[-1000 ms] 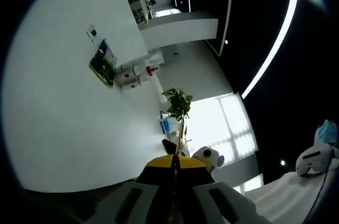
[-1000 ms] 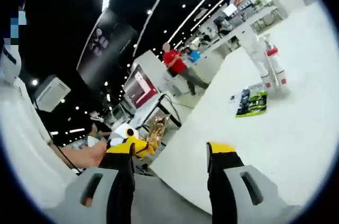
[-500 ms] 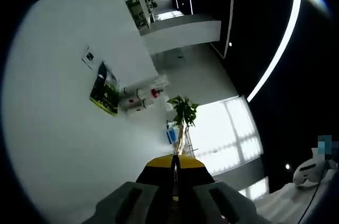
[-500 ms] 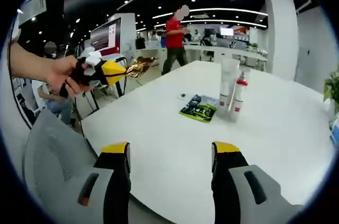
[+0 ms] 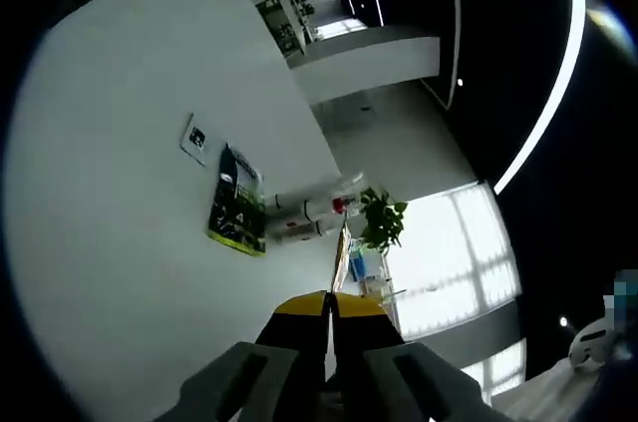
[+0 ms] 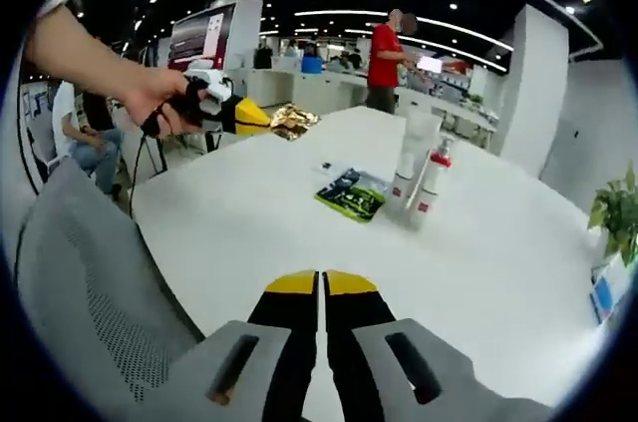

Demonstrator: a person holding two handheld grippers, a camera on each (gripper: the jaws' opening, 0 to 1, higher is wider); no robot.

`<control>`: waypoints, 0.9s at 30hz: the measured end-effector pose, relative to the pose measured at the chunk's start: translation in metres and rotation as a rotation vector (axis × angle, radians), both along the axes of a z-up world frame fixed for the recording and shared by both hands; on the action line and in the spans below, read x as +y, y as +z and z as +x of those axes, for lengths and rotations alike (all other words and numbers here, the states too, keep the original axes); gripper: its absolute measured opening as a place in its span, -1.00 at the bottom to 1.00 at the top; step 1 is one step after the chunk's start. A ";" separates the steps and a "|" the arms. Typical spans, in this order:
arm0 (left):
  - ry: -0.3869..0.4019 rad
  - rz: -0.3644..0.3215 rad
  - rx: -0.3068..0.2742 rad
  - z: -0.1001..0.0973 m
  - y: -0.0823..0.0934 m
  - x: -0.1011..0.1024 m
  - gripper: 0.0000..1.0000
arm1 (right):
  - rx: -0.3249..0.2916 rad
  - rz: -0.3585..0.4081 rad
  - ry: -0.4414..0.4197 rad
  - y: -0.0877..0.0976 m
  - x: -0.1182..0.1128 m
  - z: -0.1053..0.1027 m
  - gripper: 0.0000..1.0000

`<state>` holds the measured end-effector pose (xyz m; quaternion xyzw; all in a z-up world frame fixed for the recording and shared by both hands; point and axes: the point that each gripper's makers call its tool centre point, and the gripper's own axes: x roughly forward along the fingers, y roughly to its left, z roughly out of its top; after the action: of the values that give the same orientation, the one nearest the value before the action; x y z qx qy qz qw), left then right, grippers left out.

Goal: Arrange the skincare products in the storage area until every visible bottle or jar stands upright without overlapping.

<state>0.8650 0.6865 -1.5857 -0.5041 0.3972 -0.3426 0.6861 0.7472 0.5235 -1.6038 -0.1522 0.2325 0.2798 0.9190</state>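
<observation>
In the right gripper view, my right gripper (image 6: 321, 287) sits low over the near edge of the white table (image 6: 299, 232), its two yellow-tipped jaws pressed together with nothing between them. It points roughly level across the tabletop toward the products.

The left gripper (image 6: 239, 115) appears at upper left in this view, held in a hand (image 6: 164, 103) with the forearm reaching in from the left edge. It is raised above the table's far-left side, tip pointing right, and is well apart from the products. In the left gripper view, the left gripper (image 5: 330, 304) has its jaws closed flush, holding nothing; this view is rolled strongly, so the table (image 5: 120, 272) runs along the left.

The task items stand near the table's centre: a white tube (image 6: 413, 153) upright, with a white pump bottle (image 6: 429, 183) with a red collar just beside it, also upright. Whether they touch I cannot tell. A flat green-and-black sachet (image 6: 351, 195) lies just left of them, with a small card (image 6: 326, 169) beyond it.

A grey mesh chair back (image 6: 90, 292) occupies the lower left.
</observation>
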 end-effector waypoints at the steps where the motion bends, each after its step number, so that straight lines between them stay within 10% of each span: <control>1: 0.003 0.001 0.000 0.004 -0.002 0.000 -0.99 | 0.003 0.000 0.004 0.000 0.001 0.000 -0.98; 27: 0.037 0.177 0.119 0.075 -0.087 0.026 -0.98 | 0.052 -0.045 0.004 -0.014 0.003 -0.002 -0.48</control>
<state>0.9401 0.7121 -1.6729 -0.4681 0.4566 -0.2631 0.7094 0.7453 0.5263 -1.6178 -0.1661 0.2623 0.2801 0.9084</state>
